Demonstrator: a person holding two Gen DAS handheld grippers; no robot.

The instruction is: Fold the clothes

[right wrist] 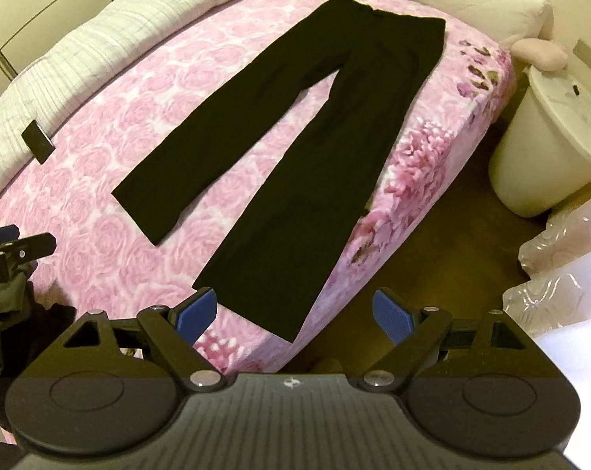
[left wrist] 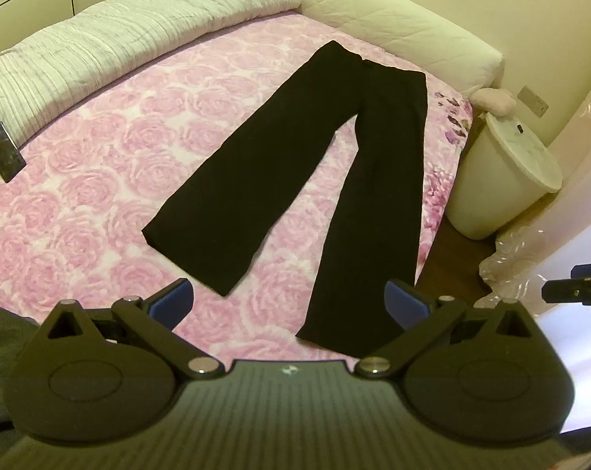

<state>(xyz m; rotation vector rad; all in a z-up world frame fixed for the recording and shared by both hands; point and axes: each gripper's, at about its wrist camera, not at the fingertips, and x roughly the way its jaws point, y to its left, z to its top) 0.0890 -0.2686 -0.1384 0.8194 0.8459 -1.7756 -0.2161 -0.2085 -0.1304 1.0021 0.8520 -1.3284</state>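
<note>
Black trousers (left wrist: 295, 164) lie flat and unfolded on the pink rose-print bedspread (left wrist: 99, 180), waistband toward the cream bolster (left wrist: 393, 19), legs splayed toward the cameras. Left gripper (left wrist: 289, 301) hovers above the hems, jaws spread, holding nothing. Right gripper (right wrist: 295, 313) over the nearer hem, jaws spread too. Dark slab, probably a phone (left wrist: 3, 150), left of the trousers.

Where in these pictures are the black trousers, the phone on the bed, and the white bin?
black trousers (right wrist: 377, 74), right wrist view, on the upper thigh area.
phone (left wrist: 3, 151), left wrist view, middle of its dark screen.
white bin (left wrist: 491, 188), left wrist view, on its side wall below the lid.
</note>
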